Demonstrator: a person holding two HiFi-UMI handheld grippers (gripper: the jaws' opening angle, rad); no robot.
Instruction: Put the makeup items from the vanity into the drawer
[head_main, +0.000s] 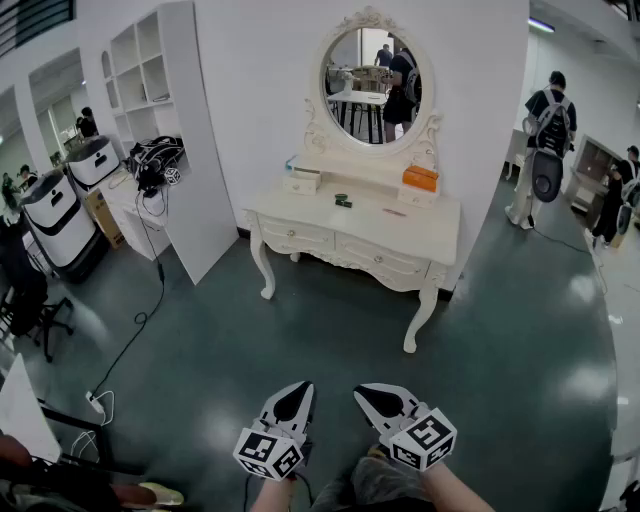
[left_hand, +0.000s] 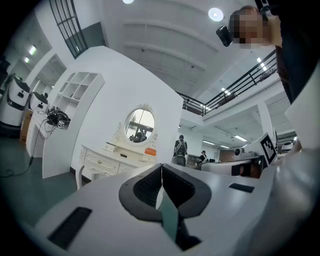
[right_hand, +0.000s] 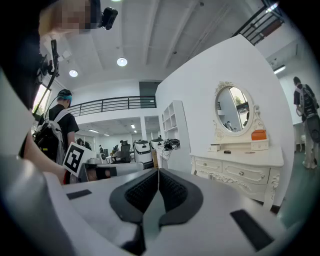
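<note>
The white vanity (head_main: 440, 225) with an oval mirror (head_main: 377, 72) stands against the far wall, well ahead of me. On its top lie a white box (head_main: 301, 181), a small dark item (head_main: 343, 201), an orange box (head_main: 421, 178) and a thin pinkish item (head_main: 395, 211). Its drawers (head_main: 383, 259) are closed. My left gripper (head_main: 298, 392) and right gripper (head_main: 370, 394) hover low near my body, far from the vanity, both shut with nothing between the jaws. The left gripper view shows the left gripper (left_hand: 161, 172) shut and the vanity (left_hand: 107, 157) far off. In the right gripper view the right gripper (right_hand: 158, 175) is shut, the vanity (right_hand: 240, 162) ahead.
A white shelf partition (head_main: 165, 120) stands left of the vanity, with cables and gear (head_main: 155, 160) beside it. A cable (head_main: 140, 320) runs across the dark floor to a power strip (head_main: 97, 404). White machines (head_main: 60, 215) stand at the left. A person with a backpack (head_main: 545, 140) stands at the right.
</note>
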